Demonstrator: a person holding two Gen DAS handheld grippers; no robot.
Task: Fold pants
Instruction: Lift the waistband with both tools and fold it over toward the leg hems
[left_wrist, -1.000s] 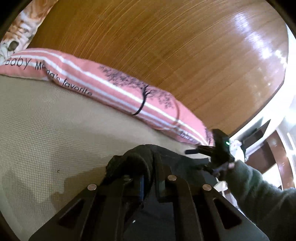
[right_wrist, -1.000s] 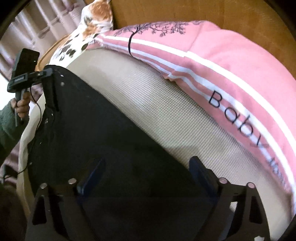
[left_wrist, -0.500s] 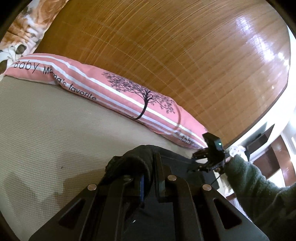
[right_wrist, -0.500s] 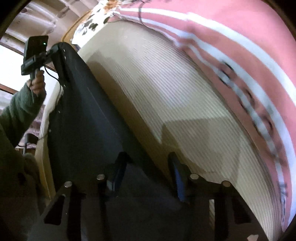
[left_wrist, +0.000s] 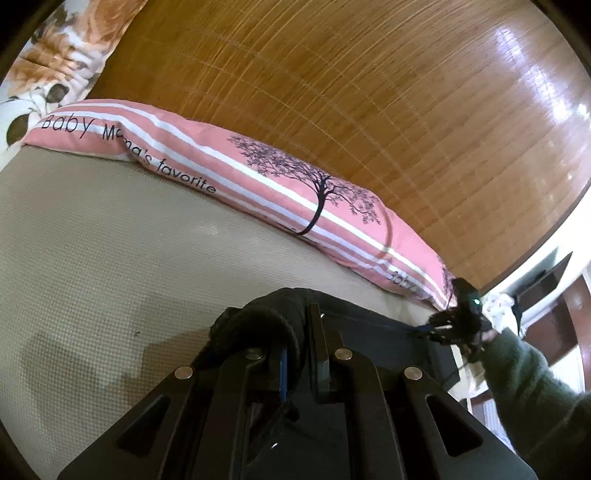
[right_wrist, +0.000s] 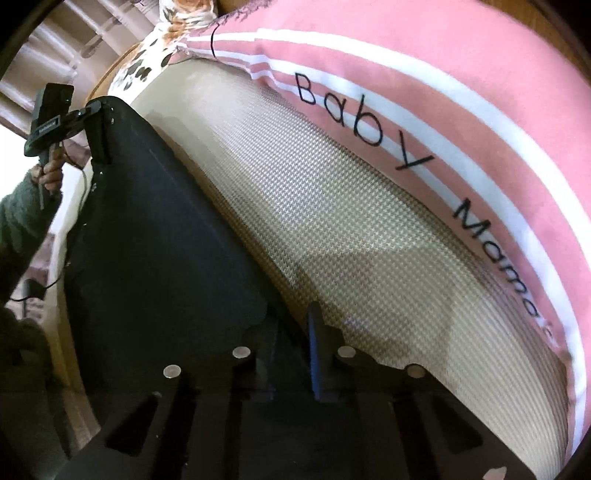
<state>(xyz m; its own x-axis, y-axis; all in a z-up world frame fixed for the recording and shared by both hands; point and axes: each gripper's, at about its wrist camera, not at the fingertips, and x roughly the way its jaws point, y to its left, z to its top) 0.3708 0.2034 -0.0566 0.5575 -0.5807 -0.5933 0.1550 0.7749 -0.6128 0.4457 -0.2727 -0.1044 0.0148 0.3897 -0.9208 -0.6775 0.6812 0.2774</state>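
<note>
**Two hand-held grippers pinch dark pants stretched over a bed**

The left gripper (left_wrist: 301, 354) is clamped tight on a bunched corner of the dark pants (right_wrist: 155, 236); the cloth bulges up and over its fingers. The right gripper (right_wrist: 291, 354) points steeply down at the opposite corner of the same garment. Its jaws are closing, nearly together, with the cloth edge caught between them. The pants lie stretched between the two tools, spread along the near side of a beige waffle-textured mattress (right_wrist: 332, 229). A person's hand (right_wrist: 50, 175) in a green fuzzy sleeve (left_wrist: 532, 391) holds each tool. Beyond the pants, a long pink pillow (left_wrist: 258, 173) with white stripes, a tree print and the words "Baby Mama's favorite" lies against a glossy wooden headboard (left_wrist: 351, 92). A floral pillow (left_wrist: 62, 48) sits at one end.
</note>
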